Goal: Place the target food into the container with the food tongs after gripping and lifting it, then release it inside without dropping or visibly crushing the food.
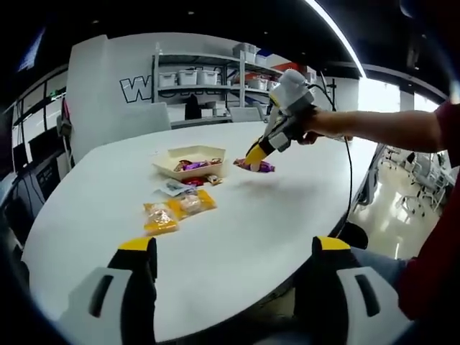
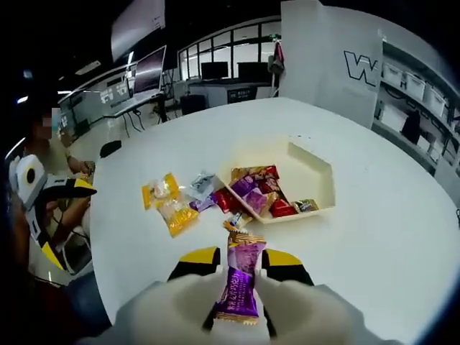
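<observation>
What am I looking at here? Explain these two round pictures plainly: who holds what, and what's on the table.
A person holds a two-jaw gripper in each hand, and each carries a fisheye camera. The left gripper view looks over the left gripper, whose jaws stand open with nothing between them, toward the right gripper held out over the white table. The right gripper view shows that gripper shut on a purple snack packet. On the table sits a shallow tray holding wrapped snacks, with yellow packets lying beside it.
</observation>
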Action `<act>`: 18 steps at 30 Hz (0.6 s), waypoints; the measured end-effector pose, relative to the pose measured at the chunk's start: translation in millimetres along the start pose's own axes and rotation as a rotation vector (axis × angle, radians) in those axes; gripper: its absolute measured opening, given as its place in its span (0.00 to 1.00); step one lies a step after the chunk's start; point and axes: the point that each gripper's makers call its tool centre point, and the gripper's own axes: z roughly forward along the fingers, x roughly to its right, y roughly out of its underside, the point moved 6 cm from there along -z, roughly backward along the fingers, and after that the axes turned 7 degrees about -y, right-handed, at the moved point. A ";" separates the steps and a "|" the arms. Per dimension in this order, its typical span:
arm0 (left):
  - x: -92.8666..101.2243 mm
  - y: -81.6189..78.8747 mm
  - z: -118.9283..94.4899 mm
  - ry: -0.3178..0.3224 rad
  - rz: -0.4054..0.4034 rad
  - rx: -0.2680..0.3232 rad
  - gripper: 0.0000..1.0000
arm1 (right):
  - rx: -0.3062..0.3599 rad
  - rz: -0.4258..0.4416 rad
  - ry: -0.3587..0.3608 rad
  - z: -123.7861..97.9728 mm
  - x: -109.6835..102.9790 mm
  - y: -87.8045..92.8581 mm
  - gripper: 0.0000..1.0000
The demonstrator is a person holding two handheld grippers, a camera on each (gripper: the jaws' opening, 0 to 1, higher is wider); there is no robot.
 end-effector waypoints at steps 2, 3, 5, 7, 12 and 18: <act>-0.3 -0.1 -0.4 -0.004 -0.001 0.002 0.87 | 0.006 -0.005 0.001 -0.8 1.1 -9.0 0.17; -0.6 0.2 -0.8 -0.005 0.002 0.000 0.87 | 0.007 -0.014 0.002 -1.1 1.6 -14.1 0.17; -0.8 0.4 -1.4 -0.006 0.004 -0.001 0.87 | 0.017 -0.023 0.004 -2.3 1.4 -21.7 0.17; -0.2 0.3 -2.5 -0.005 0.004 0.001 0.87 | 0.029 -0.030 0.004 -3.3 2.3 -32.9 0.17; -0.2 -1.2 -4.1 -0.007 0.013 0.000 0.86 | 0.054 -0.045 0.015 -5.1 4.7 -54.5 0.17; -0.2 -3.9 -5.6 -0.010 0.021 0.003 0.86 | 0.080 -0.051 0.033 -6.3 8.8 -75.1 0.17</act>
